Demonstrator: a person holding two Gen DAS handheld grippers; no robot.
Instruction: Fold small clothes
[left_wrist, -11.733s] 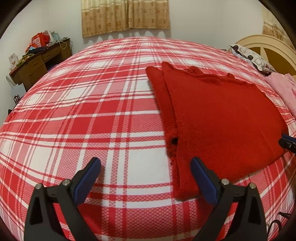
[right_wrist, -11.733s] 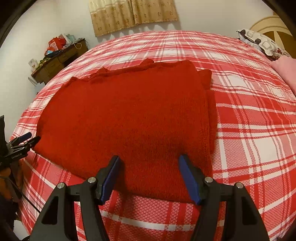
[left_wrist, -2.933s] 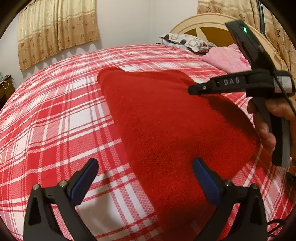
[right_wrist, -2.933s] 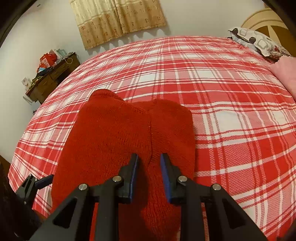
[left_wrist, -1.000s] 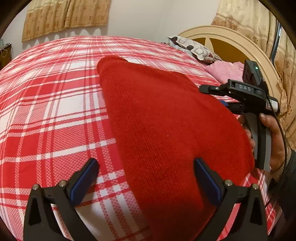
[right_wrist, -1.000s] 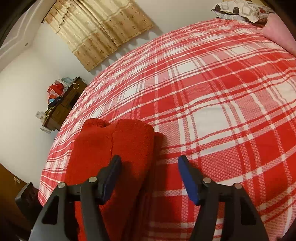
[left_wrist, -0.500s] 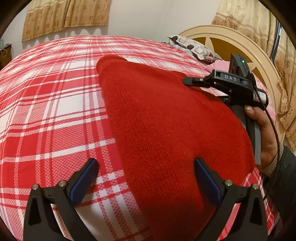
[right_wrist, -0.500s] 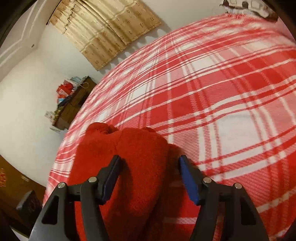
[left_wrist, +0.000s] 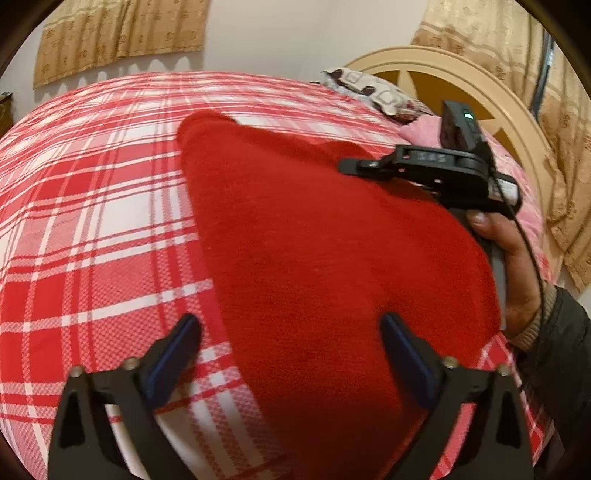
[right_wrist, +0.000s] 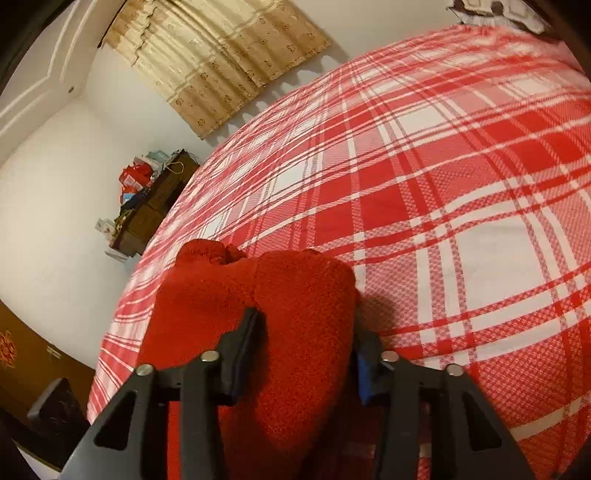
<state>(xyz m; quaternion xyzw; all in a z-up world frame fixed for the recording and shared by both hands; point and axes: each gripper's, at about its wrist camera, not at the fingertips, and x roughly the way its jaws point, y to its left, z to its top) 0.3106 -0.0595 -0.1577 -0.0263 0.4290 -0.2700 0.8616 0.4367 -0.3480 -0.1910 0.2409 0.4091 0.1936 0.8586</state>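
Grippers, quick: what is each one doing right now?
Left gripper: jaws wide, closing, red sweater between them, pads not pressing.
Right gripper: jaws closing, pads pressing a thick fold of the sweater.

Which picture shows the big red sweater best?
The left wrist view: the red sweater spreads across the plaid bed, nearly end to end. The right wrist view shows only one bunched end, with the right hand-held gripper closing around it.
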